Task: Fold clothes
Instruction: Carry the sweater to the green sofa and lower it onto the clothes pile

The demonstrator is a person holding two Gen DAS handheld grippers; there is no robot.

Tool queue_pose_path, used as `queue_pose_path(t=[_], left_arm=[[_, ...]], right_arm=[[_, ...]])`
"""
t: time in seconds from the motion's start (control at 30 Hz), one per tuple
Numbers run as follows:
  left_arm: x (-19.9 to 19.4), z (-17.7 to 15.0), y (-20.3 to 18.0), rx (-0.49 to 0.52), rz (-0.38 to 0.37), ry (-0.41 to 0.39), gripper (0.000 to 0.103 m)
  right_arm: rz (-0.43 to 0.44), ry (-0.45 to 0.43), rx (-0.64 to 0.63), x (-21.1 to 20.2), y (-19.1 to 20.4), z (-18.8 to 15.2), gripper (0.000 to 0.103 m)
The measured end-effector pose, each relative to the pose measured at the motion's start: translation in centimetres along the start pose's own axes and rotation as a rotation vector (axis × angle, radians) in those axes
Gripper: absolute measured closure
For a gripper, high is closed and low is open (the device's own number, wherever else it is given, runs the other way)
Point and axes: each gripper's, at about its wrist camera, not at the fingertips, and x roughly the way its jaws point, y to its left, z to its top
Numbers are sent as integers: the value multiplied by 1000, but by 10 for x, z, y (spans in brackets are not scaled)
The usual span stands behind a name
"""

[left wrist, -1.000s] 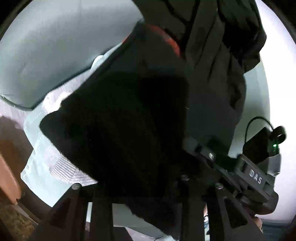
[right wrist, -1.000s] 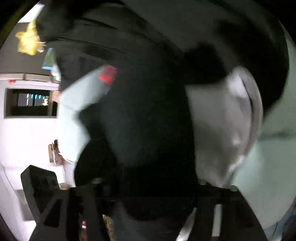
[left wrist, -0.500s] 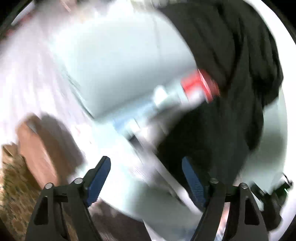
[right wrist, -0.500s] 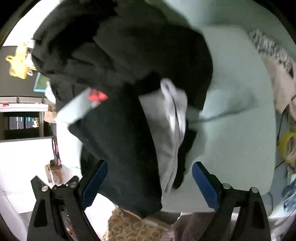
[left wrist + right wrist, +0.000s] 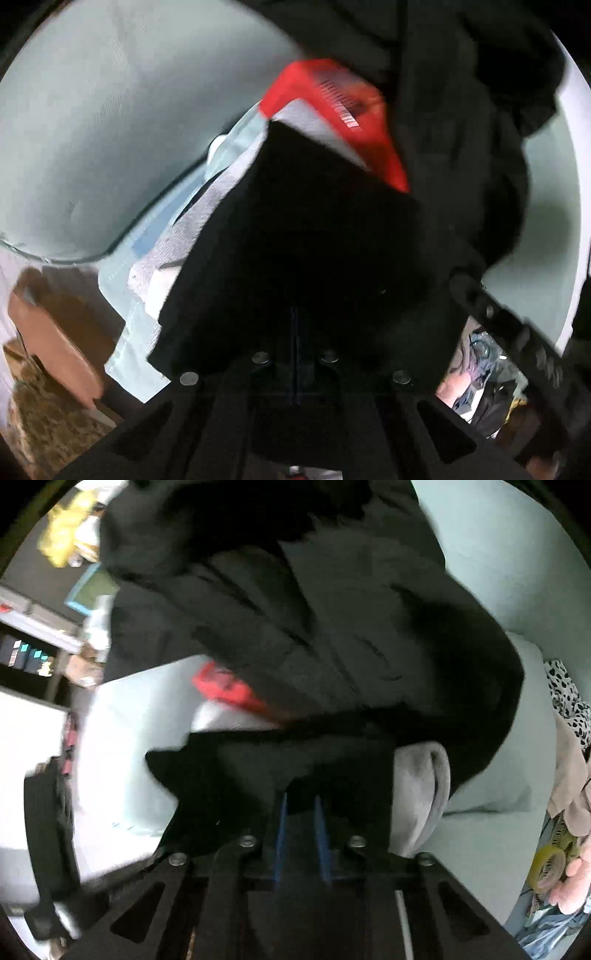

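Pale green bedding (image 5: 110, 110) supports a soft, limp black garment (image 5: 303, 251); left tool (image 5: 295, 343) and right tool (image 5: 301, 819) each pinch its edge, fingers nearly closed.

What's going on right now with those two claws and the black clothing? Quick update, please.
Left gripper shut on black garment. Right gripper shut on it too. Red tag showing. Nothing seen in the way.

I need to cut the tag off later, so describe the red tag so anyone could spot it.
Find the pale green cushion, then the black garment heaped over it. The red tag lies at a fold in that fabric, the only bright red patch among the black and pale cloth.
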Motion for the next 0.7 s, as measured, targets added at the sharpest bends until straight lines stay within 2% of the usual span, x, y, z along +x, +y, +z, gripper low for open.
queue_pose_path(t=[0.07,0.13,0.23,0.3,0.37,0.43,0.57,0.7], left_arm=[[2,8,2,-4,-3,12,103],[4,15,2,-16,-12,30,103],[1,22,2,-45,-48,44,103],[-16,21,1,-33,-57,8,103],[-40,11,-1,20,-35,-64,103],[-53,3,-4,61,-21,-85,103],[-52,-5,3,74,-52,-58,103],[-46,-18,13,60,-30,-56,103]], right_arm=[[23,24,61,11,-14,7,103],[93,24,126,9,-28,7,103],[189,26,162,-6,-38,1,89],[179,18,111,-26,-35,-14,72],[169,30,57,-43,-30,-38,72],[163,72,11,-50,-26,-67,72],[105,167,-36,-41,-24,-121,72],[48,231,1,-23,-26,-143,72]])
